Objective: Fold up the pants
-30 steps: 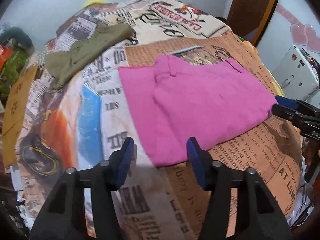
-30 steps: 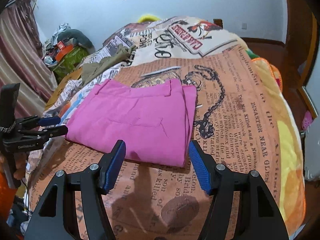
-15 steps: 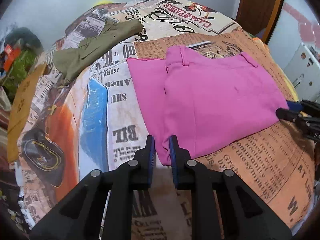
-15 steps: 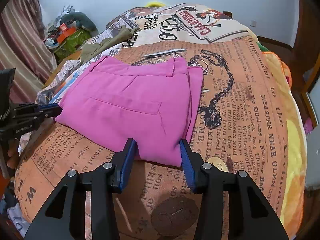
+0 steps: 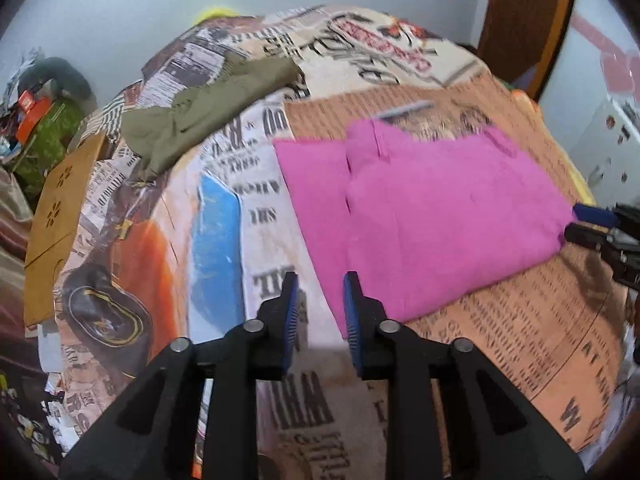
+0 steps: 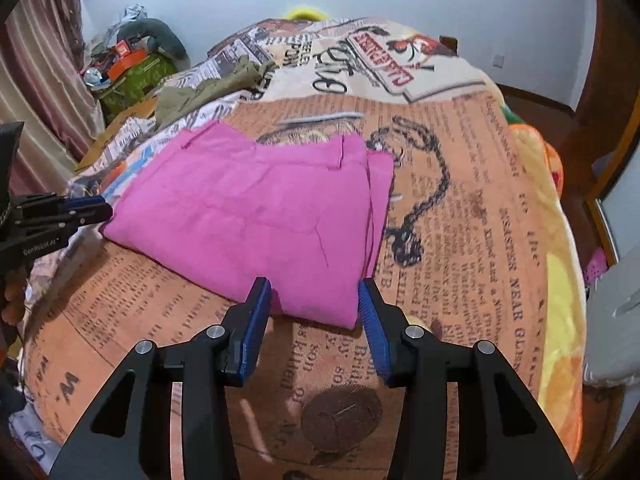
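The pink pants (image 5: 432, 216) lie folded flat on the newspaper-print bedspread, also seen in the right wrist view (image 6: 256, 216). My left gripper (image 5: 320, 292) is open and empty, just off the pants' near left corner. My right gripper (image 6: 314, 296) is open, its jaws standing either side of the pants' near right corner without closing on it. The right gripper shows at the right edge of the left wrist view (image 5: 600, 224), and the left gripper at the left edge of the right wrist view (image 6: 68, 212).
An olive-green garment (image 5: 208, 112) lies crumpled at the far left of the bed (image 5: 520, 320). A brown cardboard piece (image 5: 56, 216) lies at the bed's left edge. Clutter and a green bag (image 6: 136, 76) stand by the curtain. A wooden door frame (image 5: 520, 24) is at the right.
My left gripper was open, shut to a narrow gap at the pants' near corner, then opened again and drew back slightly. My right gripper moved in to the pants' corner, still open.
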A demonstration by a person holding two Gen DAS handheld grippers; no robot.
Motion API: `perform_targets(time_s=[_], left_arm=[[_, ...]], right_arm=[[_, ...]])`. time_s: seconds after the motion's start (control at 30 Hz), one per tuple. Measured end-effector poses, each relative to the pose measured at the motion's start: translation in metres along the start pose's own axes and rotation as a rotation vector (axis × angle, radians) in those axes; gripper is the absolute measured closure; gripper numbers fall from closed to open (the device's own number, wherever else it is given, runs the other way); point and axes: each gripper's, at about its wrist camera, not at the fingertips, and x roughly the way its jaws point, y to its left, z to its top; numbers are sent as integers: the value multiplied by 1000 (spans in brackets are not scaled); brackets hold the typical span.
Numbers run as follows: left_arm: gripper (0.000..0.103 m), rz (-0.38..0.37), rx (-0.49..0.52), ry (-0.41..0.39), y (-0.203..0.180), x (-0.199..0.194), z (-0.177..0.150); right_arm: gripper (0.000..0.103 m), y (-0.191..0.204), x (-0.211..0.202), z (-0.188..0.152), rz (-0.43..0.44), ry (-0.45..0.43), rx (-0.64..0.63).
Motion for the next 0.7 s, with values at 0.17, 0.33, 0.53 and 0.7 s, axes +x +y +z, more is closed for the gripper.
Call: perform_targets(time_s=[0.17, 0.33, 0.53, 0.7], left_arm=[[31, 9, -43, -73, 9, -11, 21], [23, -6, -54, -71, 9, -1, 40], [23, -24, -59, 1, 6, 34, 42], [23, -113, -128, 33, 15, 49, 38]], right_arm=[[54, -2, -8, 18, 19, -51, 17], [41, -2, -5, 33, 12, -85, 11], [41, -17, 24, 39, 25, -29, 59], [41, -31, 42, 35, 53, 13, 101]])
